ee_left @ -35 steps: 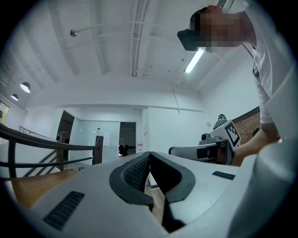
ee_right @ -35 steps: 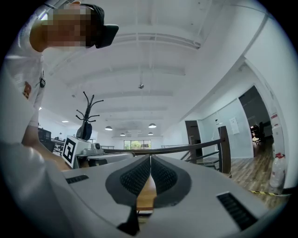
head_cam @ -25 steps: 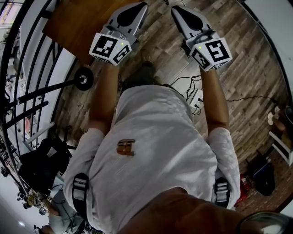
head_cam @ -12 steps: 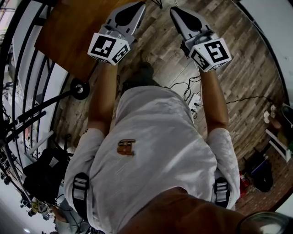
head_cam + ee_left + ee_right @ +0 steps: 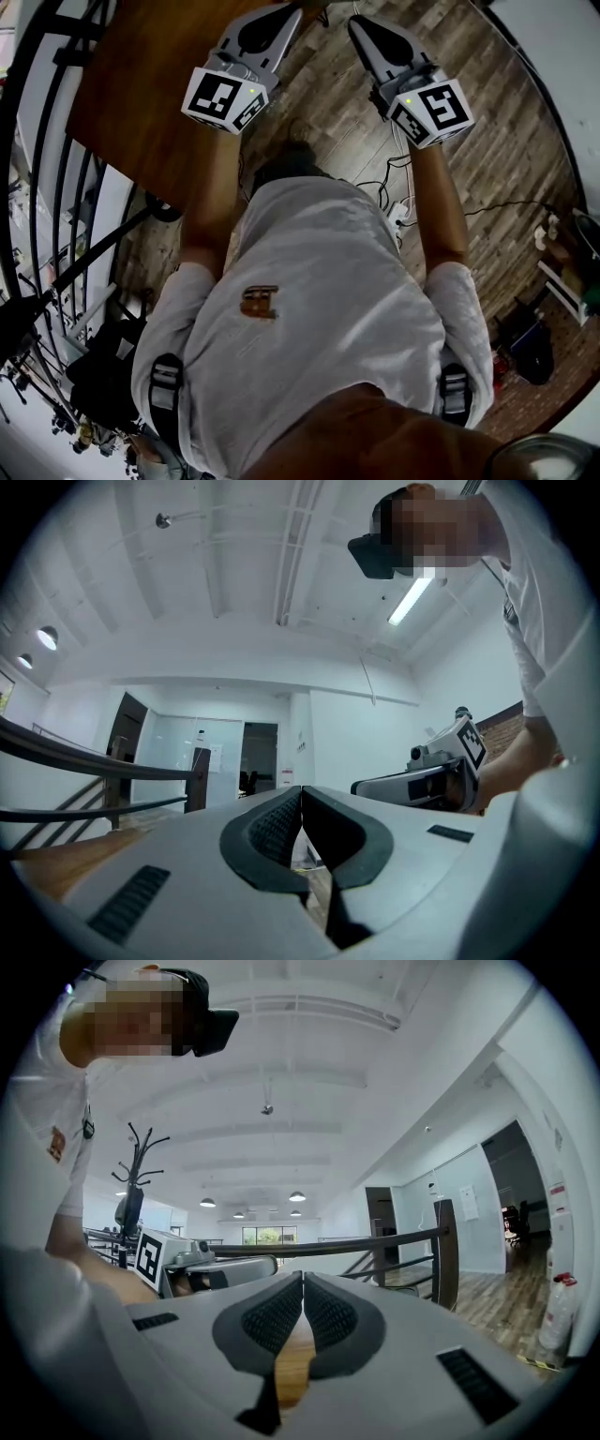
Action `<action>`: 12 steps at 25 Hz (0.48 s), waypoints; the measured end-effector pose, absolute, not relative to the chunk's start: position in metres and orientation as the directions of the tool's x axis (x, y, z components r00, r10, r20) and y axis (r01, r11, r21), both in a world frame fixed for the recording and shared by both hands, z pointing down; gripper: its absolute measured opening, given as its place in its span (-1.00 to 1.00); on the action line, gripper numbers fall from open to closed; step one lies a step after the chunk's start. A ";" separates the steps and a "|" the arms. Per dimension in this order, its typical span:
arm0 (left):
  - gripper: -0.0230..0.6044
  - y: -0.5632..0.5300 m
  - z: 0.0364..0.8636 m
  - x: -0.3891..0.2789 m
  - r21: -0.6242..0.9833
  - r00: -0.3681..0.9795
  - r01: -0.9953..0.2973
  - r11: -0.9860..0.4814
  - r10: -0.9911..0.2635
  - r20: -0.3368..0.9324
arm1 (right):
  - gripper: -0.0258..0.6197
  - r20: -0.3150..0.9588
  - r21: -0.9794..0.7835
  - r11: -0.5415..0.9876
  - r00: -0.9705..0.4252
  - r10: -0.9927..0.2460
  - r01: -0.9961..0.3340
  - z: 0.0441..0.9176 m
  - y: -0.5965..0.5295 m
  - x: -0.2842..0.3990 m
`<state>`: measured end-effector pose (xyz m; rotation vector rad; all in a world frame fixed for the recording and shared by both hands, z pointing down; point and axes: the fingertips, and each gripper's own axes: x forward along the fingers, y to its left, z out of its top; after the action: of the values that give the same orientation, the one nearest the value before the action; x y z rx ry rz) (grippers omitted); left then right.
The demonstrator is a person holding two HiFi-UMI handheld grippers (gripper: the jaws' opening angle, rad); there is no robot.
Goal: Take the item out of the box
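No box and no item show in any view. In the head view my left gripper point(image 5: 281, 11) and right gripper point(image 5: 361, 21) are held out in front of the person's chest, side by side, over the near edge of a brown wooden table point(image 5: 141, 84) and the plank floor. Both point upward and forward. In the left gripper view the black pads point(image 5: 281, 827) meet at their tips with nothing between them. The right gripper view shows its pads point(image 5: 323, 1312) pressed together the same way, empty. Each gripper sees the other beside it.
A black metal railing point(image 5: 56, 225) runs along the left. Cables and a white power strip point(image 5: 405, 211) lie on the wood floor point(image 5: 506, 122) below the right arm. Dark bags point(image 5: 525, 347) sit at the lower right. A coat stand point(image 5: 136, 1171) stands far off.
The person has stepped forward: the wooden table has spread further into the head view at upper left, and the railing and floor cables have slid back. Both grippers keep their pose and stay shut.
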<state>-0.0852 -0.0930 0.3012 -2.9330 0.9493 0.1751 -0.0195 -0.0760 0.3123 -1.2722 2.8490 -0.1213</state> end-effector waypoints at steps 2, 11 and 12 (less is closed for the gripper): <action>-0.86 -0.117 0.300 -0.090 -0.018 0.808 -0.581 -0.813 -0.575 -0.128 | -0.82 0.022 -0.067 0.663 -0.666 -0.746 -0.745 0.311 -0.098 -0.024; -0.86 -0.197 0.301 -0.059 -0.023 0.837 -0.545 -0.838 -0.542 -0.079 | -0.82 0.050 -0.067 0.630 -0.633 -0.772 -0.774 0.304 -0.171 0.002; -0.86 -0.205 0.304 -0.054 -0.026 0.840 -0.541 -0.841 -0.538 -0.069 | -0.82 0.053 -0.071 0.626 -0.630 -0.775 -0.777 0.306 -0.178 0.006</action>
<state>-0.0543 -0.2049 0.3041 -2.9709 0.8716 0.0914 0.0063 -0.1781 0.3059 -1.3592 2.8485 -0.1371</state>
